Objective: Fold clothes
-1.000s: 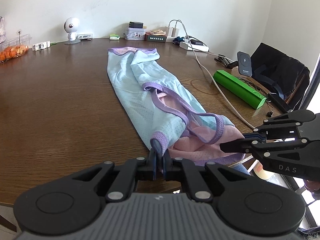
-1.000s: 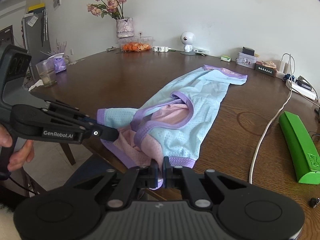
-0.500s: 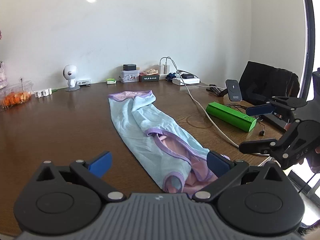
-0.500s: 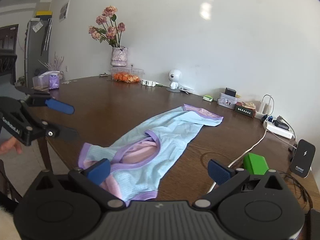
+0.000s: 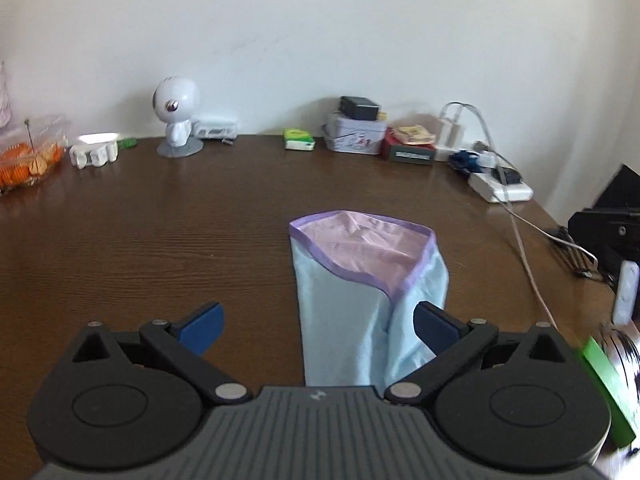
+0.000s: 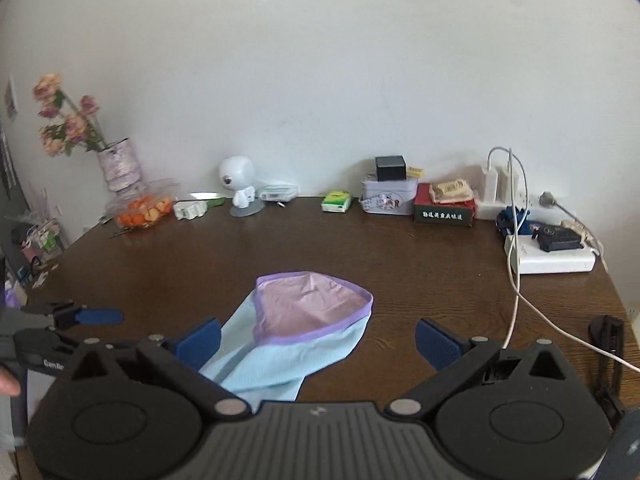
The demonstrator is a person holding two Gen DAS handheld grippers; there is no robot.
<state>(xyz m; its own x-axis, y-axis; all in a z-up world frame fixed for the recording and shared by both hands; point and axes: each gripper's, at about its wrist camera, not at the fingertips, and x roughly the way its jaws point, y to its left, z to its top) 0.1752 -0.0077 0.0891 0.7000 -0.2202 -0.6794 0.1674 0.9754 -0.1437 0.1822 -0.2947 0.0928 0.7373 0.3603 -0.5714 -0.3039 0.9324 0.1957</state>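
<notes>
Legible markings, right wrist view:

- Black body of the left hand-held gripper (image 6: pixel 98 316), at the left edge of the view: white lettering "GenR", cut off by the black housing in front of it.
- Dark green rectangular box with red lid (image 6: pixel 444 209) at the back of the brown wooden desk (image 6: pixel 400 264): one row of white Chinese characters on its front face, too small to make out singly.

Left wrist view: the same box (image 5: pixel 408 154) shows only a pale, blurred label strip. Nothing else readable.
</notes>
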